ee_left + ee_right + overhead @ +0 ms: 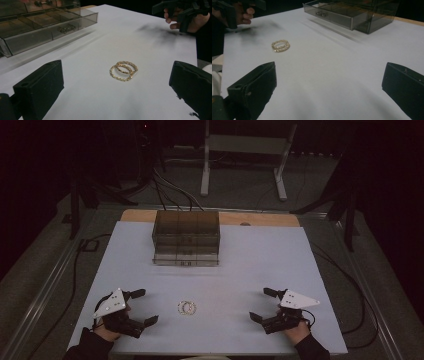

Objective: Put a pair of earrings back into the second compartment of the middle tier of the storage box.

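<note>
my left tongs [148, 307] rest near the front left corner of the desk [250, 265], jaws spread wide with nothing between them. my right tongs [260, 304] rest near the front right corner, jaws likewise wide and empty. both point inward toward the desk's middle, which i judge to be a ready stance: either one can reach the work without crossing the other.

the two gold bracelets [186, 308] lie flat near the front edge, between the two tongs and apart from both. in the left gripper view the bracelets [123, 70] overlap, one ring resting partly on the other, so a single pinch at the overlap may take both.

the smoked clear drawer box [186, 238] stands at the back edge, centred. its bottom drawer [334, 15] stands pulled out toward me, presumably to receive the bracelets; small items already lie in its compartments.
</note>
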Action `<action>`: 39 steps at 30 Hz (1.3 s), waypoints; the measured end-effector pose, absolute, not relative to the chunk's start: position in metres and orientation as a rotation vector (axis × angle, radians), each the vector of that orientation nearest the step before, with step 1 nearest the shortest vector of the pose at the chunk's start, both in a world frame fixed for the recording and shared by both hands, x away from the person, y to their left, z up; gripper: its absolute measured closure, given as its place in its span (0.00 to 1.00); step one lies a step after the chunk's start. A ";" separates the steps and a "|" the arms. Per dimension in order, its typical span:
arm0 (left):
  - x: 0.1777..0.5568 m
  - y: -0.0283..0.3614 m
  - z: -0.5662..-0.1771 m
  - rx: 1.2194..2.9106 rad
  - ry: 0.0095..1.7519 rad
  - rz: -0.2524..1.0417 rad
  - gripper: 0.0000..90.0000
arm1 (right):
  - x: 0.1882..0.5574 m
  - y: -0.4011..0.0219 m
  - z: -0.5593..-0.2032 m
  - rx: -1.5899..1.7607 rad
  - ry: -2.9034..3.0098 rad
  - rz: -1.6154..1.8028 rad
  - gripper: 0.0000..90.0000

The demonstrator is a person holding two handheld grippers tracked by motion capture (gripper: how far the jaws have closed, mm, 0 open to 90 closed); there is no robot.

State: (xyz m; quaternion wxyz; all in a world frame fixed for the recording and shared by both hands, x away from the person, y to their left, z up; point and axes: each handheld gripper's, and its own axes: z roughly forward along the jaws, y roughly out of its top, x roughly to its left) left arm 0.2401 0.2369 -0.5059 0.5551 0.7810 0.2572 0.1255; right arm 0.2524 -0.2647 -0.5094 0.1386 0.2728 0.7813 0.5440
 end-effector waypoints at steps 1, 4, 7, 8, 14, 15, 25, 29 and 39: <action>0.240 0.237 -0.506 1.847 0.607 0.293 0.00 | 0.252 -0.265 -0.509 0.791 2.256 1.568 0.00; 0.240 0.235 -0.507 1.856 0.605 0.282 0.00 | 0.252 -0.265 -0.508 0.795 2.244 1.569 0.00; 0.240 0.234 -0.506 1.867 0.598 0.283 0.00 | 0.252 -0.266 -0.506 0.810 2.227 1.579 0.00; 0.240 0.234 -0.505 1.868 0.598 0.282 0.00 | 0.251 -0.266 -0.506 0.815 2.215 1.588 0.00; 0.241 0.237 -0.497 1.862 0.606 0.283 0.00 | 0.251 -0.263 -0.506 0.825 2.240 1.568 0.00; 0.241 0.237 -0.496 1.858 0.605 0.285 0.00 | 0.250 -0.263 -0.506 0.819 2.240 1.560 0.00; 0.247 0.233 -0.477 1.824 0.595 0.281 0.00 | 0.250 -0.267 -0.504 0.853 2.197 1.587 0.00; 0.250 0.227 -0.472 1.816 0.586 0.260 0.00 | 0.250 -0.268 -0.504 0.855 2.197 1.587 0.00; 0.259 0.211 -0.456 1.795 0.575 0.247 0.00 | 0.250 -0.267 -0.503 0.853 2.195 1.599 0.00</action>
